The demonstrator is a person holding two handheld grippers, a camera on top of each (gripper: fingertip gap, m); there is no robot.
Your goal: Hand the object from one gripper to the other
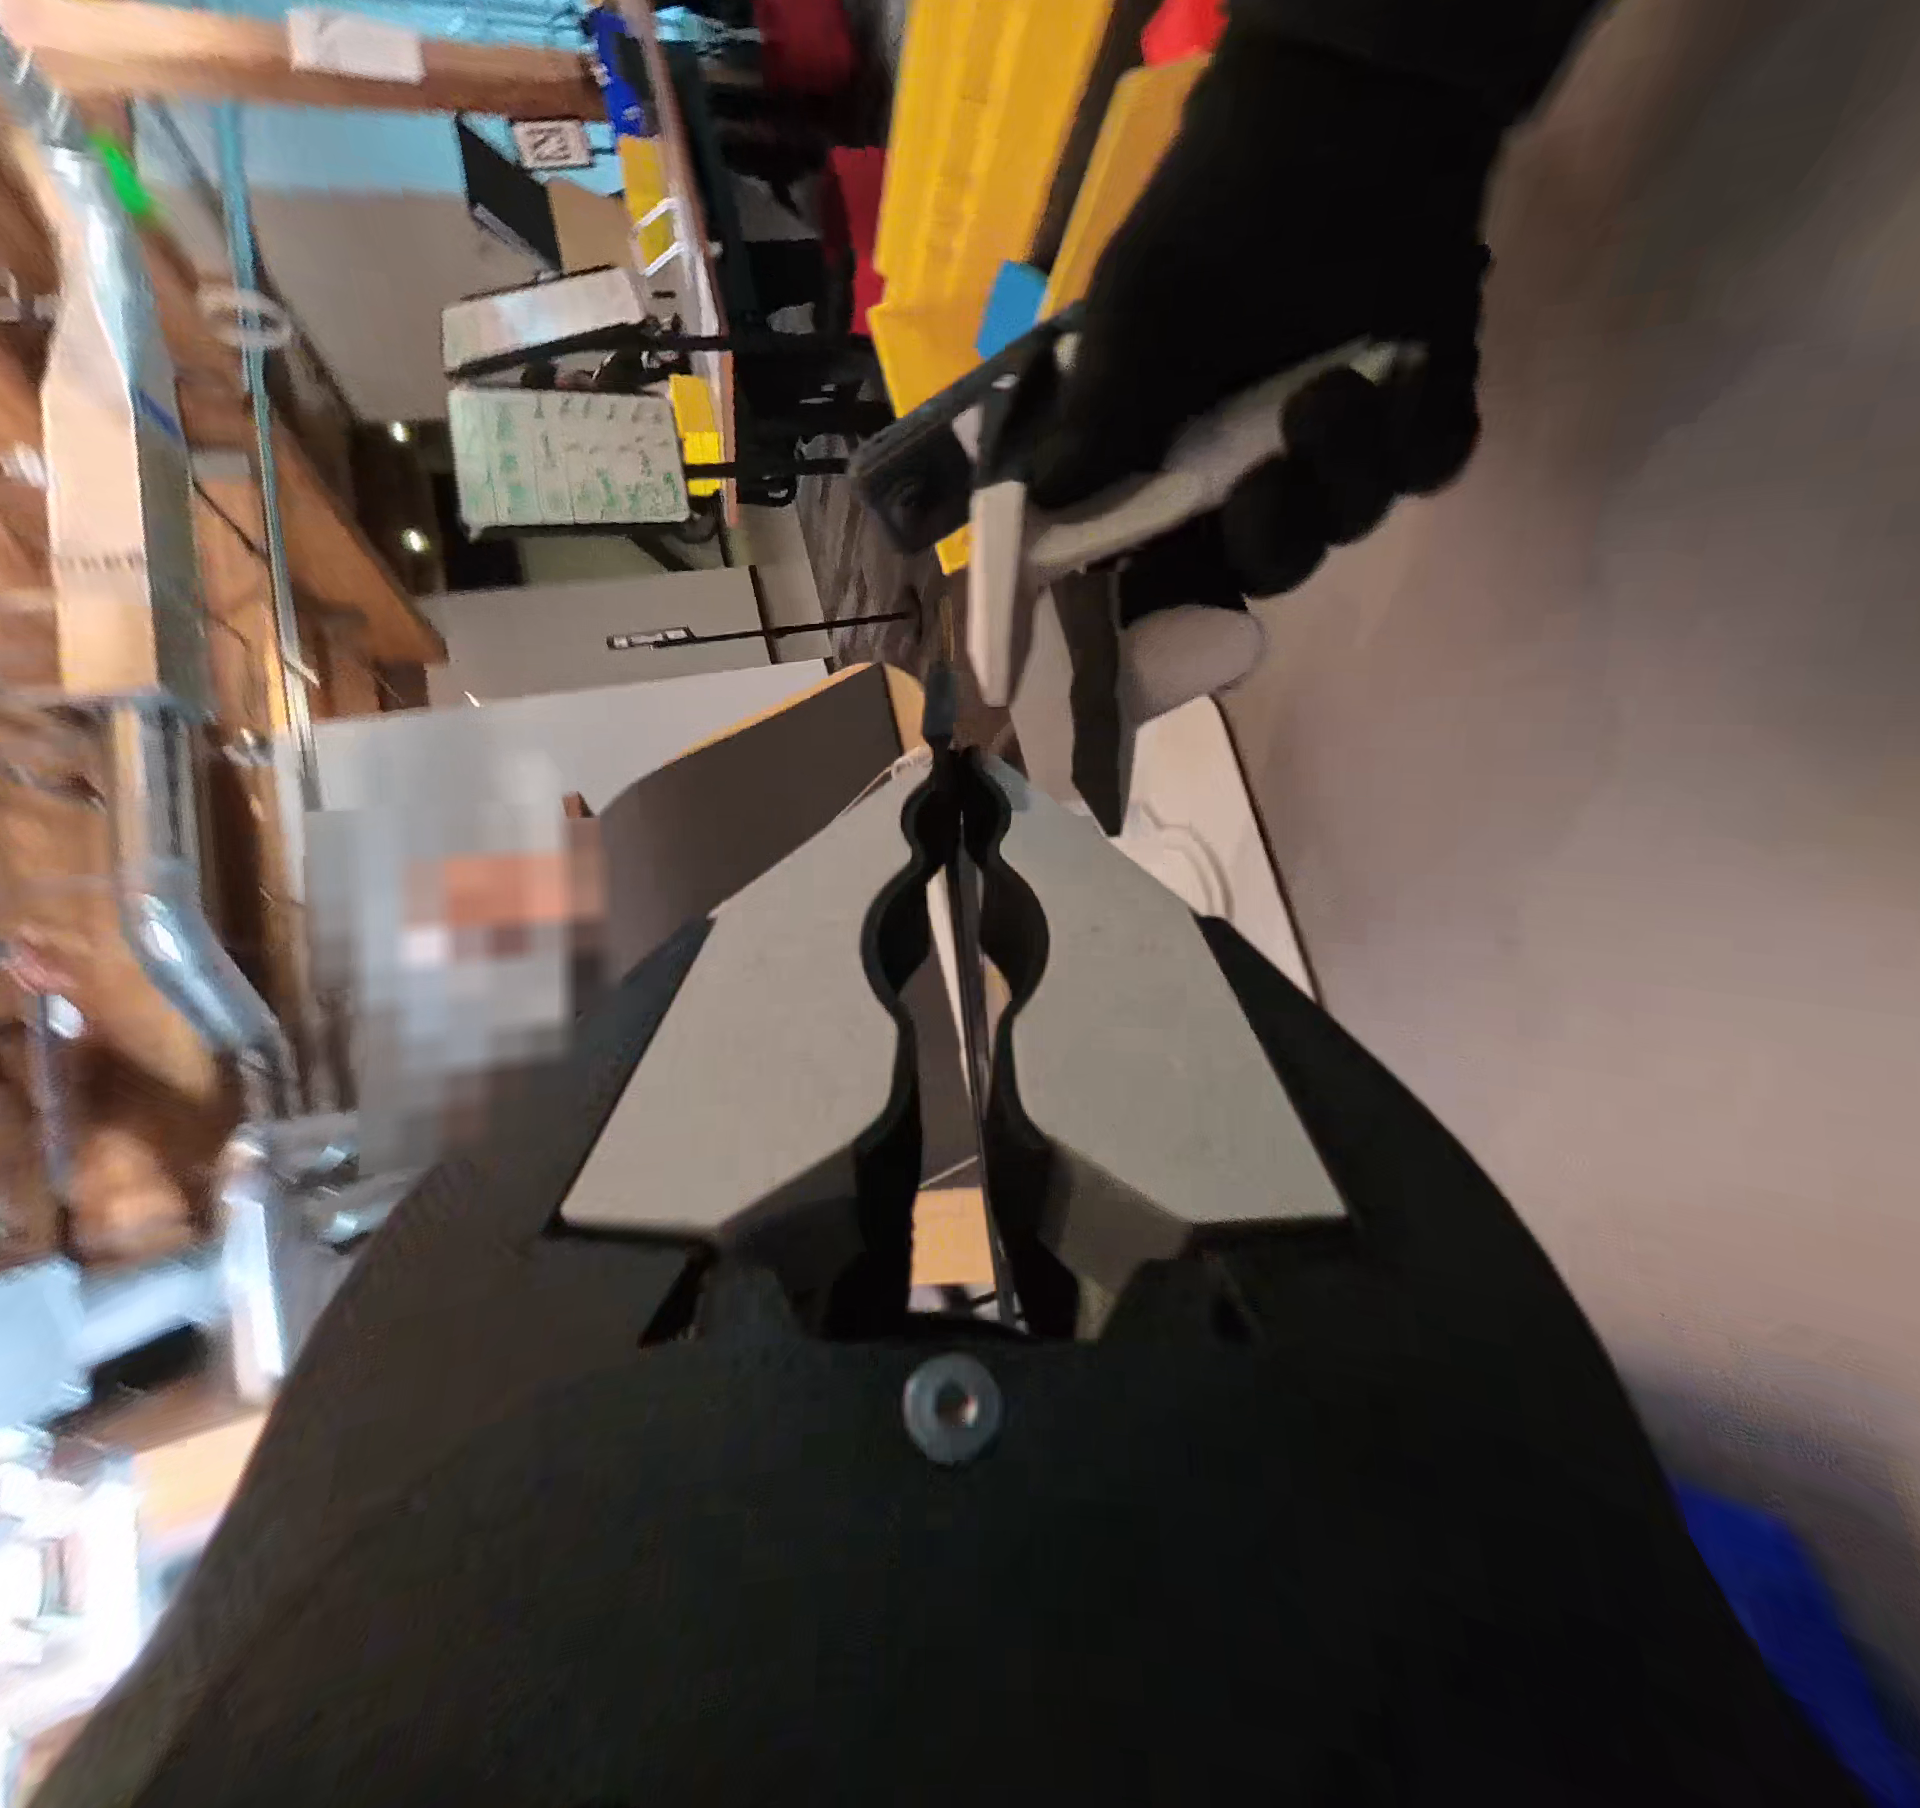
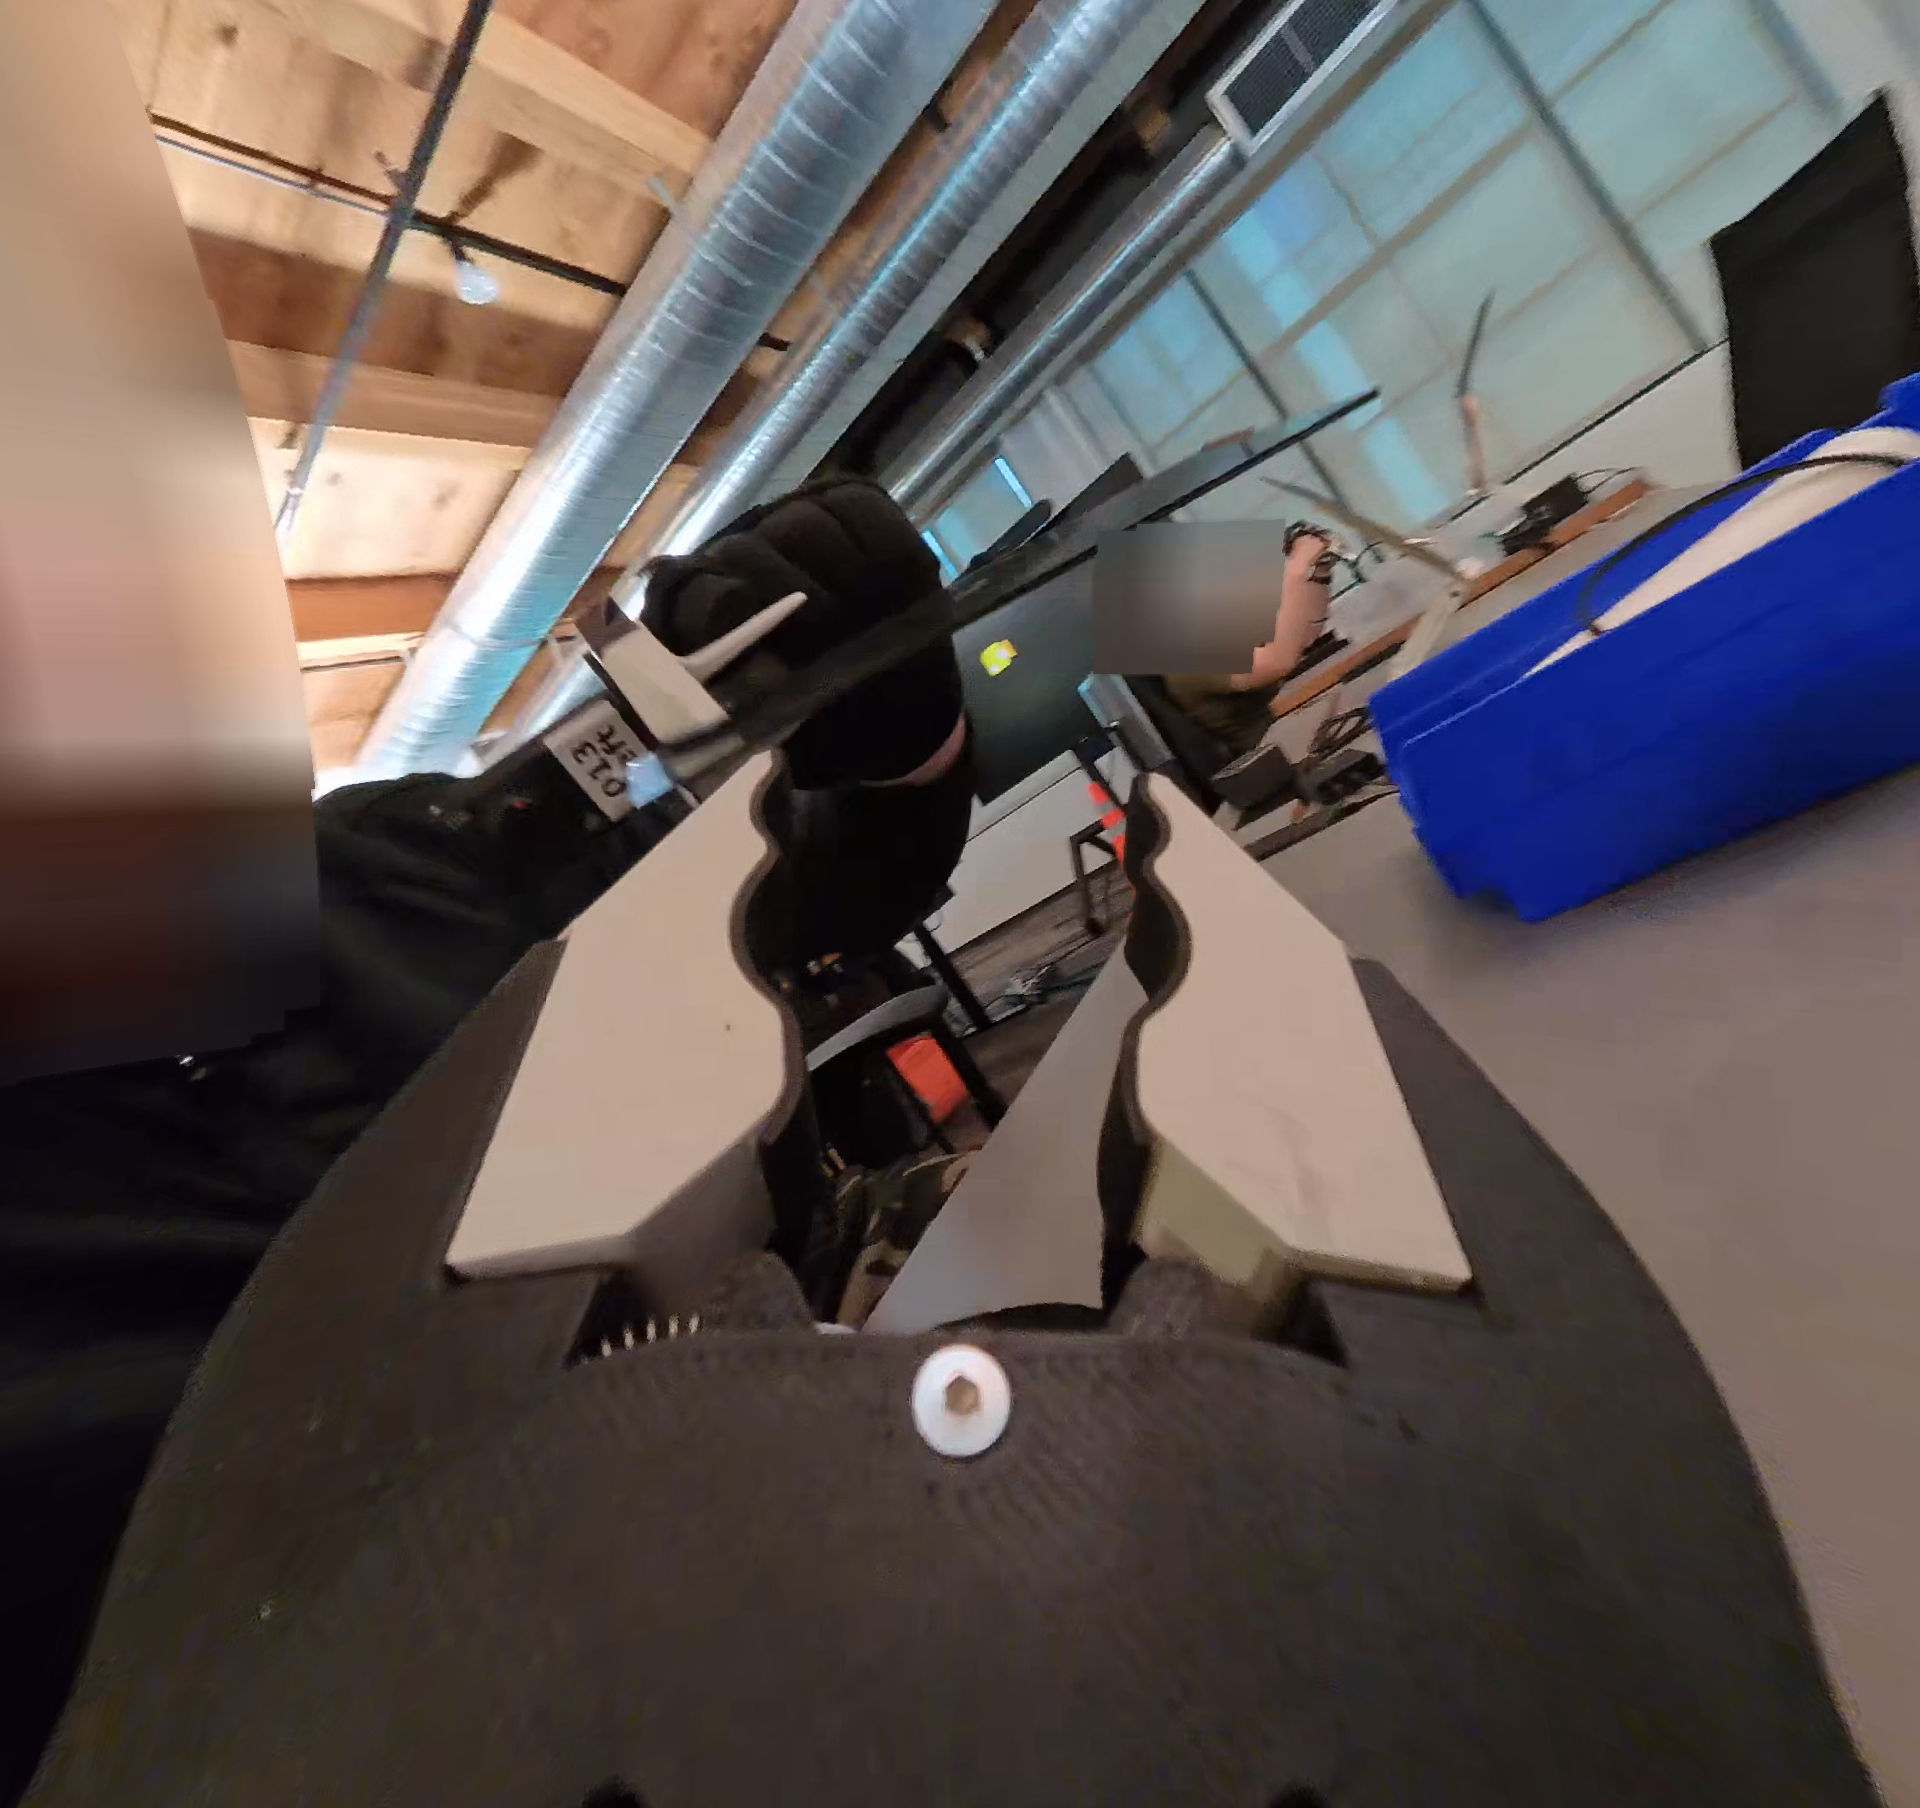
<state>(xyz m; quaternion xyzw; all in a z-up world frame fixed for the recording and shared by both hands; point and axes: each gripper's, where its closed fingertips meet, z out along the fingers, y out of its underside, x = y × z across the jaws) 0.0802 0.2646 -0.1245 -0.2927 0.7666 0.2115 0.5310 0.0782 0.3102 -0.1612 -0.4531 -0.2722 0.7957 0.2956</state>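
Observation:
A thin black rod-like object (image 1: 971, 979) runs lengthwise between the fingers of my left gripper (image 1: 951, 761), which is shut on it. Its small dark tip (image 1: 940, 704) sticks out past the fingertips. My right gripper (image 1: 1039, 657), held by a black-gloved hand (image 1: 1299, 304), hovers just beyond and to the right of that tip, with its white finger (image 1: 997, 574) beside it. In the right wrist view my right gripper (image 2: 956, 792) is open and empty. It faces the left gripper (image 2: 675, 688), which is held by a gloved hand (image 2: 831, 595) a short way off.
A grey table (image 2: 1558, 1083) carries a blue bin (image 2: 1662, 719) at the right. A person sits at a desk (image 2: 1288, 615) behind. Yellow bins (image 1: 987, 148) and a white box (image 1: 1195, 823) lie beyond the grippers. Shelving (image 1: 156, 408) stands at the left.

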